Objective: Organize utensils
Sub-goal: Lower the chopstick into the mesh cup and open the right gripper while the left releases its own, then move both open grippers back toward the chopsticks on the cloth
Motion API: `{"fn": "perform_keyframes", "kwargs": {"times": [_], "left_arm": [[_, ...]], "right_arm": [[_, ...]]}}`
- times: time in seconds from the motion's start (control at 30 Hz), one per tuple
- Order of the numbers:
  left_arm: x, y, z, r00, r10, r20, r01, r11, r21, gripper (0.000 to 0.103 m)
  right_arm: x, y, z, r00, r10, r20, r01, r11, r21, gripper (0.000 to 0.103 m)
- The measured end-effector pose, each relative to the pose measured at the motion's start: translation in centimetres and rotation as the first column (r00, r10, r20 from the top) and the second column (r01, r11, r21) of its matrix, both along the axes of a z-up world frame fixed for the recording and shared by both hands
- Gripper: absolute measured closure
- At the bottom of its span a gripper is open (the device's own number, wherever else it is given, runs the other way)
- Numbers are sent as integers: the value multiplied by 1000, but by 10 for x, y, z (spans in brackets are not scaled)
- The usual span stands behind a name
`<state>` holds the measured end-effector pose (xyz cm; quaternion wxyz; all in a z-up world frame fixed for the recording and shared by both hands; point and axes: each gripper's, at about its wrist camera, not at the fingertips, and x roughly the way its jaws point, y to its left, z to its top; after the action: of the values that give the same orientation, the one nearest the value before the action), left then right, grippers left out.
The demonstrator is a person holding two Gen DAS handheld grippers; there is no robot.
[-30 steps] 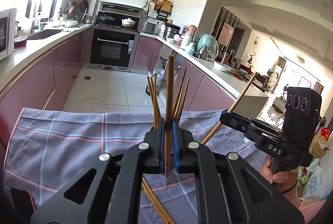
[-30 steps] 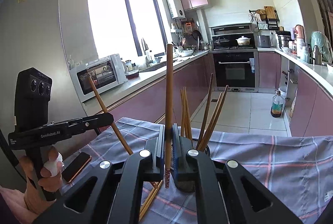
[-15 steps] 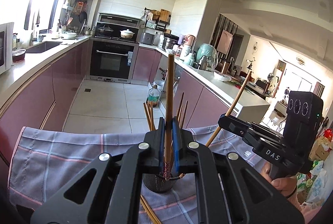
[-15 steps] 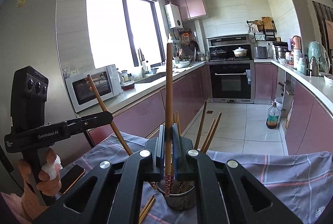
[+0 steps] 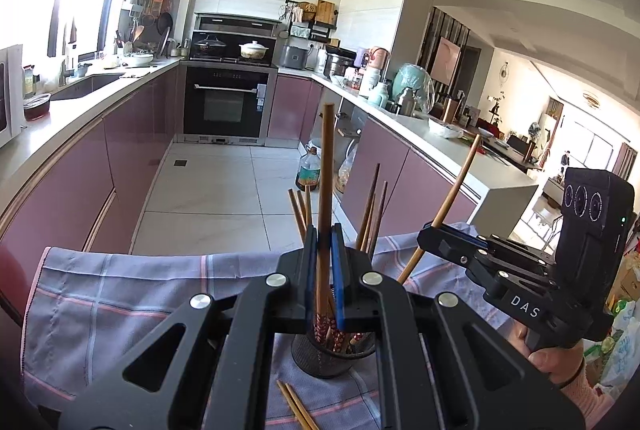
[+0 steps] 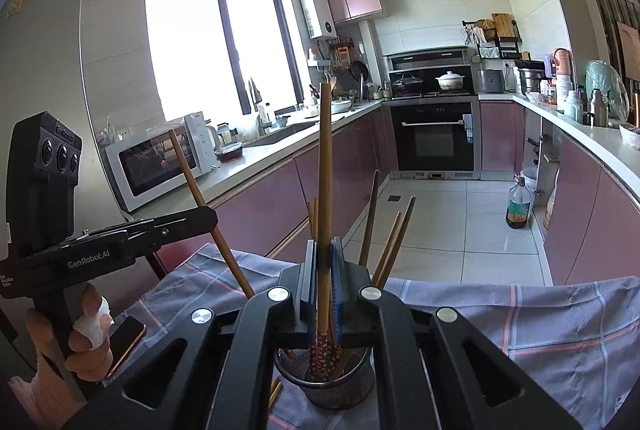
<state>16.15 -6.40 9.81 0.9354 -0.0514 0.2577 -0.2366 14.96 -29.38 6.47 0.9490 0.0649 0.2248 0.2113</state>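
Note:
My left gripper is shut on a wooden chopstick held upright, its patterned lower end inside a black mesh utensil cup. My right gripper is shut on another upright chopstick, its lower end also in the cup. Several chopsticks stand in the cup. The right gripper shows in the left wrist view with its chopstick tilted. The left gripper shows in the right wrist view with its chopstick.
The cup stands on a grey checked cloth over a table. Two loose chopsticks lie on the cloth in front of the cup. A phone lies at the cloth's left edge. Kitchen counters and an oven are beyond.
Both grippers have lowered and drawn in over the cup. The held chopsticks' lower ends, above the cloth before, now reach into the cup.

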Motion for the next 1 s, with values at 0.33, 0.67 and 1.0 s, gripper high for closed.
{"fn": "perform_keyframes", "kwargs": {"times": [0.33,0.67,1.0], "left_arm": [[19,-24,-29,994,-43,-100,52,994,92,95],[49,-30,-55,987,-24,-161,42,993,113,94],[45,-6,-71,987,4,-161,11,996,91,84]], "right_arm": [[13,11,-26,993,19,-114,-25,998,-52,97],[28,5,-44,981,-24,-191,14,999,-50,95],[21,4,-44,985,-14,-170,7,999,-45,83]]}}
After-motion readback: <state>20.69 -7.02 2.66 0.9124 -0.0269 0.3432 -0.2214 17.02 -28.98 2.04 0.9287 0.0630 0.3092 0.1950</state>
